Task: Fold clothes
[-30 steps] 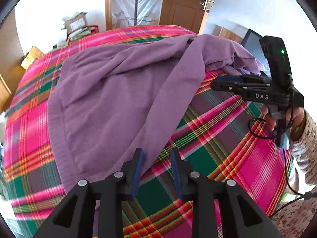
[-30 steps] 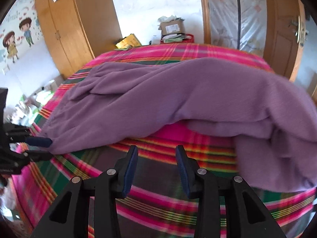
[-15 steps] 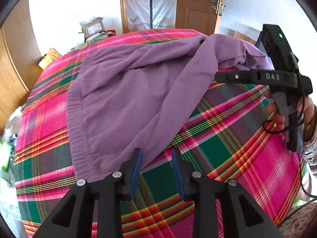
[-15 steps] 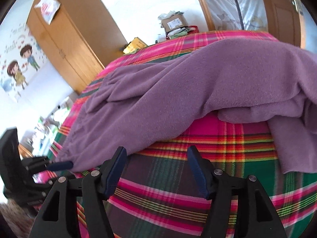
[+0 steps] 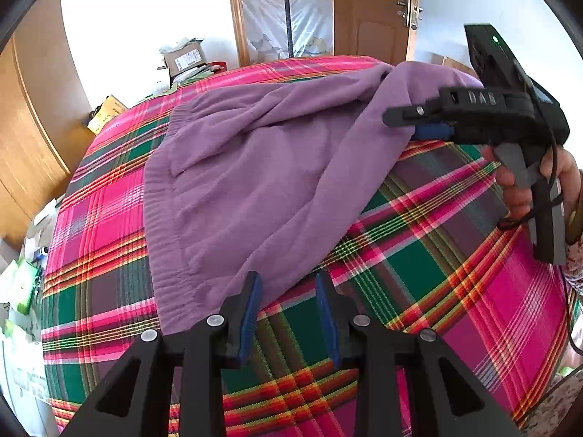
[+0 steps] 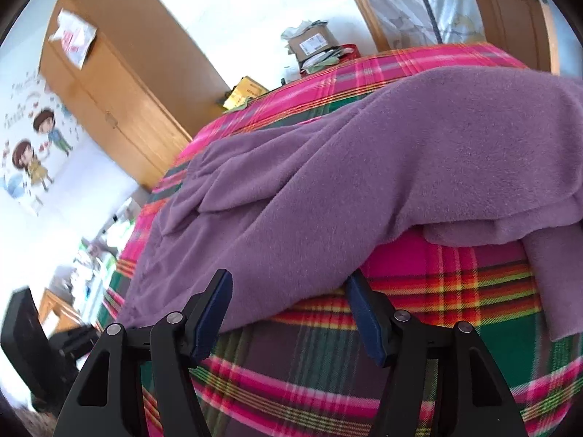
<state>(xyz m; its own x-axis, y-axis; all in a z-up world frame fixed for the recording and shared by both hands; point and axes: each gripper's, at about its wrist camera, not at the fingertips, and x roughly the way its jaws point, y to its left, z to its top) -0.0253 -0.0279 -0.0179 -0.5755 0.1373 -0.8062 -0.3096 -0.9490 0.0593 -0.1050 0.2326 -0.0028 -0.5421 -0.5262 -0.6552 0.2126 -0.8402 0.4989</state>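
Observation:
A purple fleece garment [image 5: 255, 167] lies spread on a bed with a pink, green and red plaid cover [image 5: 437, 273]. It also fills the right wrist view [image 6: 382, 189]. My left gripper [image 5: 288, 291] is open and empty, its left finger at the garment's near corner. My right gripper [image 6: 288, 291] is open wide, its jaws on either side of the garment's folded near edge, with nothing gripped. The right gripper also shows in the left wrist view [image 5: 404, 122] at the garment's right edge. The garment is bunched at the right end.
A wooden wardrobe [image 6: 120, 83] stands to the left of the bed. Cardboard boxes [image 5: 184, 60] sit beyond the far edge. A wooden door [image 5: 375, 18] is at the back. Clutter [image 5: 22, 284] lies on the floor at the left.
My right gripper has opened wider and moved in to the garment's edge. My left gripper has drawn back a little, its jaws staying open.

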